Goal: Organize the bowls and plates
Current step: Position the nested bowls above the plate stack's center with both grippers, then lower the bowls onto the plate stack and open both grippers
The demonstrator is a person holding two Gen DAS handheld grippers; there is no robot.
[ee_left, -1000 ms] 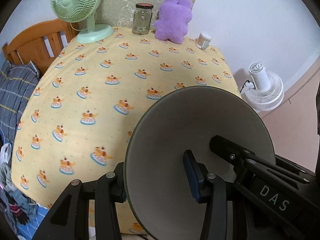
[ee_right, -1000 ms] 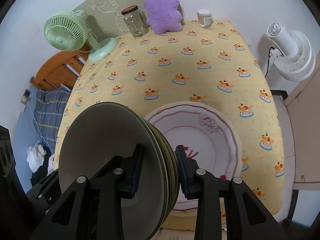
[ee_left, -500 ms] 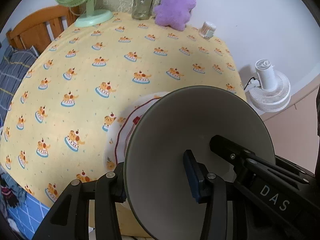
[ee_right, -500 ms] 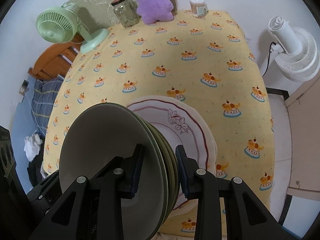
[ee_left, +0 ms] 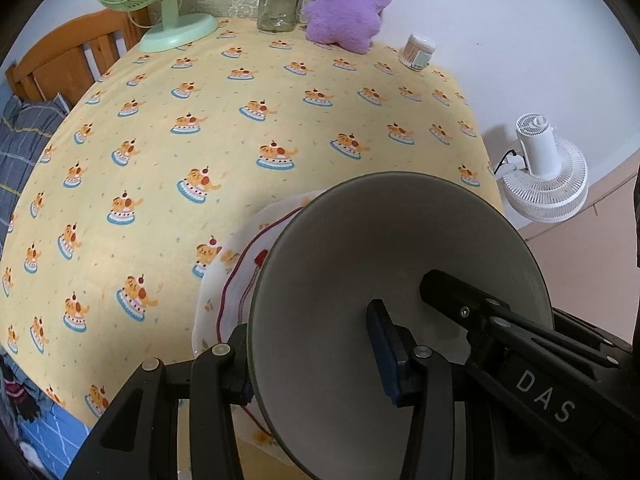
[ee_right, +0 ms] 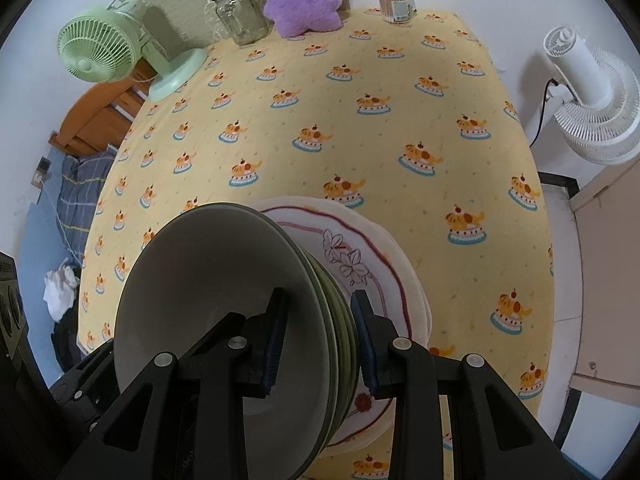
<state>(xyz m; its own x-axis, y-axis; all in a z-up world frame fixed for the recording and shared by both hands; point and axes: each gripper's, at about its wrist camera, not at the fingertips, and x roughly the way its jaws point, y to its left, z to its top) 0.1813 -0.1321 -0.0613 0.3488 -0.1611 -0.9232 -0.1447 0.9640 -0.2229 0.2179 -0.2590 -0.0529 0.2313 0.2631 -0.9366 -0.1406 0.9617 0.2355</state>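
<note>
My left gripper (ee_left: 312,368) is shut on the rim of a stack of grey-green bowls (ee_left: 384,264), held on edge above the table. My right gripper (ee_right: 320,340) is shut on the opposite rim of the same stack of bowls (ee_right: 224,280), several nested together. Below and behind the stack lie white plates with a red wavy line and a leaf drawing (ee_right: 360,248), stacked on the yellow tablecloth near the front edge. The plates also show in the left wrist view (ee_left: 236,280), mostly hidden by the bowls.
The yellow cake-print tablecloth (ee_right: 360,100) covers the table. At the back stand a green fan (ee_right: 104,52), a glass jar (ee_right: 240,12), a purple plush toy (ee_right: 304,0) and a small cotton-swab container (ee_right: 396,4). A white floor fan (ee_right: 592,92) stands to the right, a wooden headboard (ee_left: 68,60) to the left.
Both grippers with the bowl stack have moved back toward the table's front edge; the white plates now lie closer beneath the stack. The grip has not changed.
</note>
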